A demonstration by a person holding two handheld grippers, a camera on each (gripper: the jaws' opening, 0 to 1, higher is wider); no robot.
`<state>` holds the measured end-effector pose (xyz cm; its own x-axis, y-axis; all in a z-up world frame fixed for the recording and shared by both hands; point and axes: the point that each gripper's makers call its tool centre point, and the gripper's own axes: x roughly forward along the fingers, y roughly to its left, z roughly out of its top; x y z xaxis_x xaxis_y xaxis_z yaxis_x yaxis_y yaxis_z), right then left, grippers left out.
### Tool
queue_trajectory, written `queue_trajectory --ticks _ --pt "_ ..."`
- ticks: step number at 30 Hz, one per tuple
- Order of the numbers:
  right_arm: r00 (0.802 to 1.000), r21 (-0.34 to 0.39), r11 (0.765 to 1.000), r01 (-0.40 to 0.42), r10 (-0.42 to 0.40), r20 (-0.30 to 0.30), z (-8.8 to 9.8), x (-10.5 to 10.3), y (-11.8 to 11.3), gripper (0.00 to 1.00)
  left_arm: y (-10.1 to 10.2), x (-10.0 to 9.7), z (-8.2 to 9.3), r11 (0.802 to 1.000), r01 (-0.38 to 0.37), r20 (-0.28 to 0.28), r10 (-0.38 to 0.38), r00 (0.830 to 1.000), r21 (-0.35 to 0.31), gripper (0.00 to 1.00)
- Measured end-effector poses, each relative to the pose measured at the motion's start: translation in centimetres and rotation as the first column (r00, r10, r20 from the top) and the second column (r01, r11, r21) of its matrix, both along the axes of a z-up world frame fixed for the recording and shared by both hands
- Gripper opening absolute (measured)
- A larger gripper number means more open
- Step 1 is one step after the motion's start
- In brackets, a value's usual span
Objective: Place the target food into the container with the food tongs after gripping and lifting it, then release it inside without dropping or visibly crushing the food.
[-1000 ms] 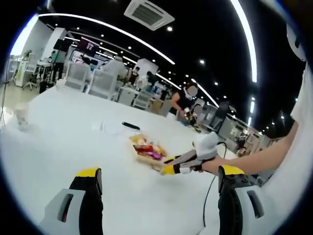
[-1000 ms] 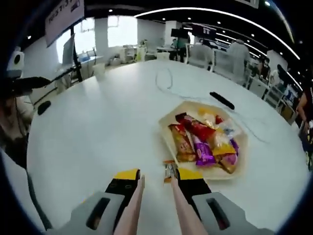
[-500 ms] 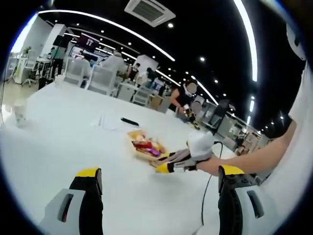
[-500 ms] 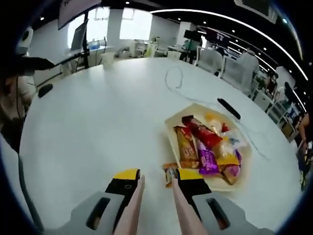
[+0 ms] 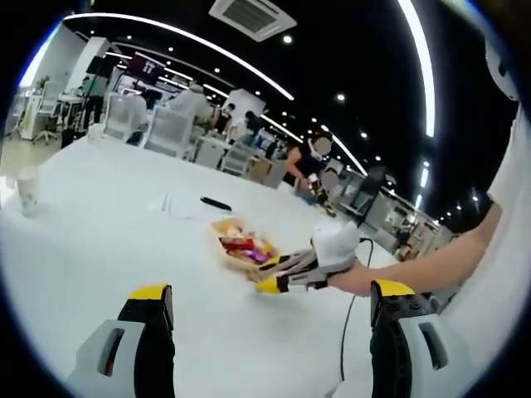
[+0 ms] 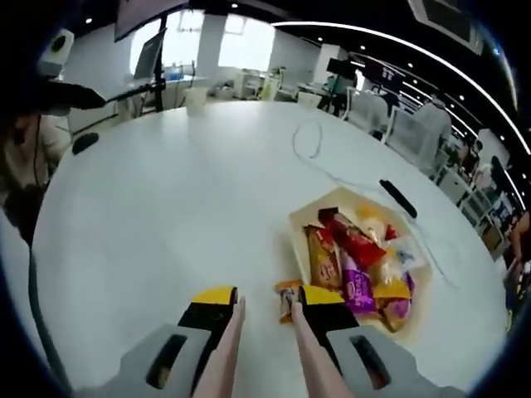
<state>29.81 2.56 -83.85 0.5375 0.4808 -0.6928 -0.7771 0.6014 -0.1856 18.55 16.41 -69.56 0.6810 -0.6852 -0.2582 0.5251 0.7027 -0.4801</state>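
Light comes from long ceiling strips (image 5: 419, 66) and small round spots against a dark ceiling, with bright windows (image 6: 241, 41) at the far wall in the right gripper view; the white table (image 6: 166, 191) reflects it evenly and nearly washes out at its near edge in the left gripper view (little shadow anywhere); fisheye bending curves the strips and stretches things at the edges; distant desks and people are soft, and the snack tray (image 5: 236, 246) looks slightly blurred.

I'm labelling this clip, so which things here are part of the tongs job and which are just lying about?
Part of the job:
- right tool
- food tongs held in it
- small snack packet at the tongs' tips
- container of wrapped snacks

Lying about:
- white cable
- black remote
- paper cup
- left tool, open and idle
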Motion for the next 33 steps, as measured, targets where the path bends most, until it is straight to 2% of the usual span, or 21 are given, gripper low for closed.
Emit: queue_trajectory --ticks 7,13,19,20,21,25,28,31,33 --pt "0.999 0.036 0.999 0.003 -0.002 -0.036 0.2 -0.6 0.4 0.29 -0.1 -0.1 0.0 1.000 -0.006 -0.001 0.006 1.000 -0.007 0.99" --pt "0.999 0.066 0.998 0.014 -0.012 -0.030 1.0 -0.6 0.4 0.29 0.4 -0.3 -0.1 1.000 -0.021 -0.002 0.021 1.000 -0.013 0.99" --pt "0.999 0.040 0.999 0.017 -0.015 -0.046 0.3 0.0 0.3 0.29 0.4 -0.4 0.1 1.000 -0.020 0.003 0.020 1.000 -0.016 0.99" --pt "0.997 0.033 0.999 0.010 -0.008 -0.077 -0.2 -0.3 0.4 0.29 0.5 -0.5 0.1 1.000 -0.021 0.005 0.021 1.000 -0.015 0.99" --pt "0.999 0.039 0.999 -0.002 0.004 -0.047 0.1 -0.1 0.6 0.29 0.5 -0.5 0.1 1.000 -0.022 0.006 0.022 1.000 -0.016 0.99" --pt "0.996 0.043 0.999 -0.029 0.032 -0.085 0.3 -1.3 1.4 0.29 0.7 -0.4 0.1 0.999 -0.030 0.006 0.030 1.000 -0.022 0.99" --pt "0.995 0.018 0.998 -0.060 0.061 -0.079 0.2 -1.9 1.6 0.28 0.6 -0.5 0.1 0.999 -0.028 0.007 0.028 1.000 -0.023 0.99" --pt "0.997 0.066 0.997 -0.037 0.041 -0.062 1.4 -1.7 1.8 0.29 0.6 -0.5 0.2 0.999 -0.027 0.011 0.027 1.000 -0.026 0.99" --pt "0.998 0.069 0.997 -0.031 0.035 -0.053 1.8 -1.2 1.7 0.29 0.6 -0.6 0.1 0.999 -0.030 0.011 0.031 0.999 -0.030 0.99"
